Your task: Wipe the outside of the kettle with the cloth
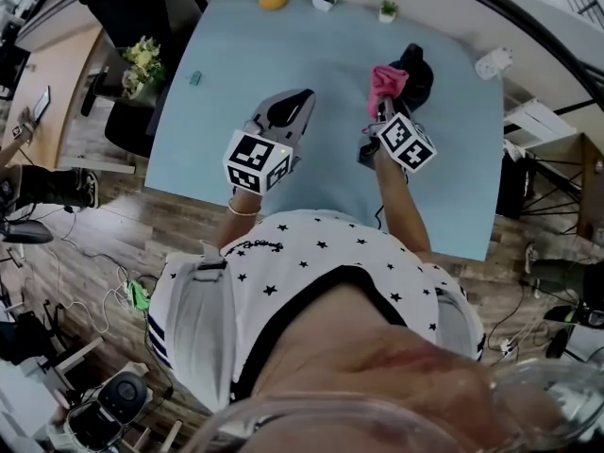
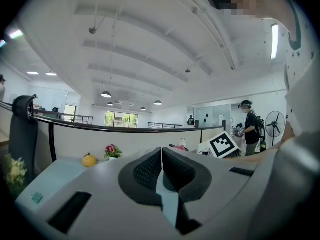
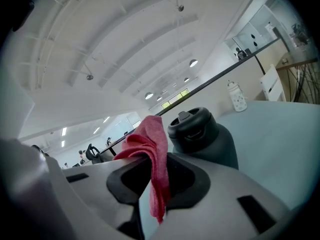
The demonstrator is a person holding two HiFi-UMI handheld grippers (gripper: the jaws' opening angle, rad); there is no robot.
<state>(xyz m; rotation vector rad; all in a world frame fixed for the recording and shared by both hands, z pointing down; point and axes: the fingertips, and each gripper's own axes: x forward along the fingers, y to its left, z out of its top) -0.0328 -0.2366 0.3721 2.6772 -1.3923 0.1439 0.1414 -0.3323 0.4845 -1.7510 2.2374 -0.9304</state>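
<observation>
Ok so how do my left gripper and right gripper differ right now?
The right gripper is shut on the pink cloth; the left gripper is shut on nothing. The right gripper sits close to the black kettle; the left gripper hangs apart from it over the table. Both are grey, with jaws closed.
</observation>
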